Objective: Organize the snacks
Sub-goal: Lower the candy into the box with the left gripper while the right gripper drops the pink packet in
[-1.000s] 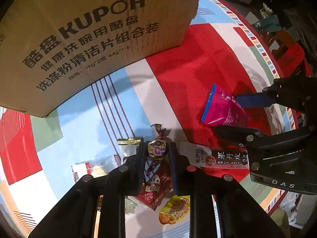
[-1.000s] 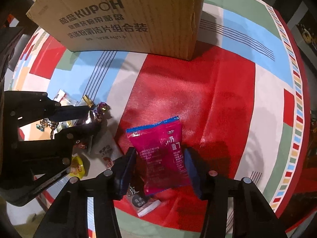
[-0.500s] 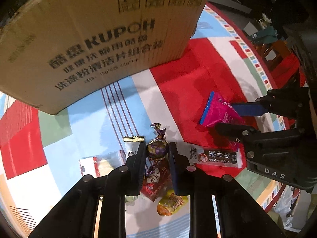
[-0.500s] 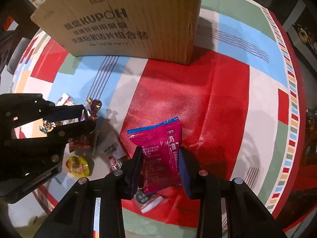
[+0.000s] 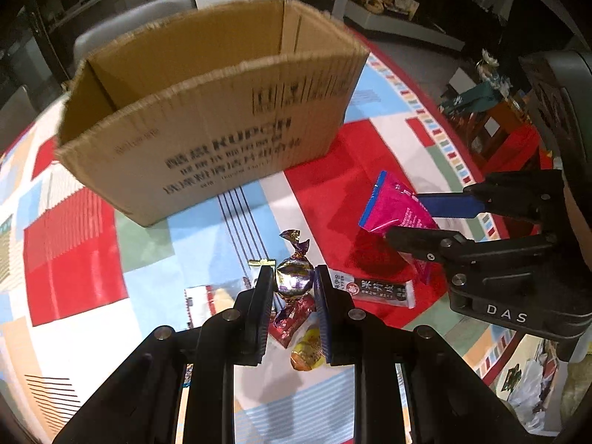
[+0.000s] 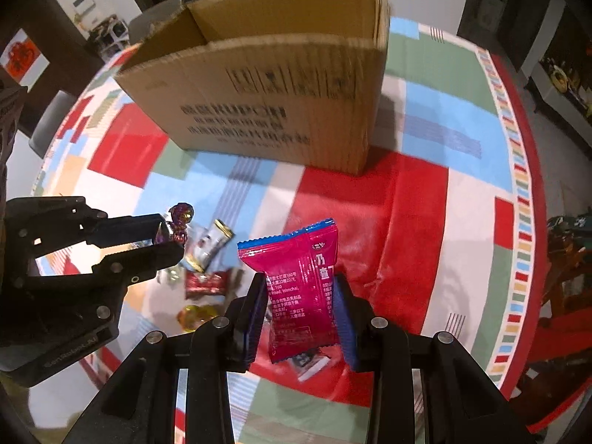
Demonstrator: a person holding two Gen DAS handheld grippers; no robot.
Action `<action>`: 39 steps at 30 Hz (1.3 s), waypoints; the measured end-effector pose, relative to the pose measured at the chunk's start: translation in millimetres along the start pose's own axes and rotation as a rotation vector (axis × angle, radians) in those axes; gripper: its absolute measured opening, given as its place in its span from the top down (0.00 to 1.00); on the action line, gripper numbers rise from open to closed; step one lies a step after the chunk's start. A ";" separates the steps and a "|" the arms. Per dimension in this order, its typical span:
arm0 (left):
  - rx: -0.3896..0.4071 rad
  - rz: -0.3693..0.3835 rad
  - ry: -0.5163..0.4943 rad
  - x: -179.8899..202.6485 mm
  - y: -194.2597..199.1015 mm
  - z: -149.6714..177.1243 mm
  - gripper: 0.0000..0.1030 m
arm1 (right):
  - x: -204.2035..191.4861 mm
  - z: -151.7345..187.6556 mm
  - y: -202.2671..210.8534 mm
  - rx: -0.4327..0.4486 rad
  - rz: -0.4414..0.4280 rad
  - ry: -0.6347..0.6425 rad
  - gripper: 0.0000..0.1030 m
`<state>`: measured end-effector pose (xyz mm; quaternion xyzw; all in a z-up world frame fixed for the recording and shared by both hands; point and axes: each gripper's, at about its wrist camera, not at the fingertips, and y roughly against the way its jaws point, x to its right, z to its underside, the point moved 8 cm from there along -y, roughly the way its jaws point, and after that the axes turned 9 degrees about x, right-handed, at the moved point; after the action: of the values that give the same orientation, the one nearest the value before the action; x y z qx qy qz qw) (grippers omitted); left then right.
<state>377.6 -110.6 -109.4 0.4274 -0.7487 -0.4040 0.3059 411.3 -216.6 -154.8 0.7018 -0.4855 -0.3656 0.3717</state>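
Note:
My left gripper point(image 5: 294, 281) is shut on a purple and gold wrapped candy point(image 5: 294, 277) and holds it above the tablecloth; it also shows in the right wrist view point(image 6: 168, 236). My right gripper point(image 6: 299, 288) is shut on a magenta snack packet point(image 6: 299, 277), lifted off the cloth; the packet also shows in the left wrist view point(image 5: 392, 211). An open cardboard box point(image 5: 207, 111) stands behind both, its inside visible from above point(image 6: 273, 11).
Several loose snacks lie on the cloth below the grippers: a white and black strip packet point(image 5: 373, 290), a red packet point(image 5: 290, 323), a yellow candy point(image 5: 305, 346), a gold-ended sachet point(image 6: 211, 246). The colourful tablecloth point(image 6: 425, 222) covers a round table; chairs stand behind the box.
Both grippers have risen with their snacks. The box top and its open inside have come into view, and the loose snacks look farther below.

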 end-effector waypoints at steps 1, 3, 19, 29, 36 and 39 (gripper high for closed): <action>0.009 -0.004 0.001 -0.4 4.3 -2.2 0.78 | -2.3 -3.2 5.6 0.011 -0.004 0.002 0.65; 0.028 -0.006 0.000 2.1 12.8 -7.2 0.78 | -6.3 -9.3 11.2 0.033 -0.004 0.004 0.65; 0.165 -0.035 0.030 -13.6 72.5 -53.4 0.78 | -29.6 -65.8 60.2 0.184 -0.015 0.009 0.65; 0.237 -0.046 0.061 -34.9 94.9 -85.5 0.78 | -39.4 -104.3 77.2 0.260 -0.032 0.023 0.65; 0.266 -0.061 0.072 -53.5 94.6 -107.2 0.78 | -42.3 -132.5 74.9 0.305 -0.048 0.019 0.65; 0.274 -0.068 0.081 -62.9 90.6 -114.4 0.78 | -40.6 -145.7 71.1 0.331 -0.053 0.011 0.65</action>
<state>462.1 -66.1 17.7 0.5062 -0.7690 -0.2907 0.2607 498.9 -171.5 -19.8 0.7681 -0.5183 -0.2865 0.2436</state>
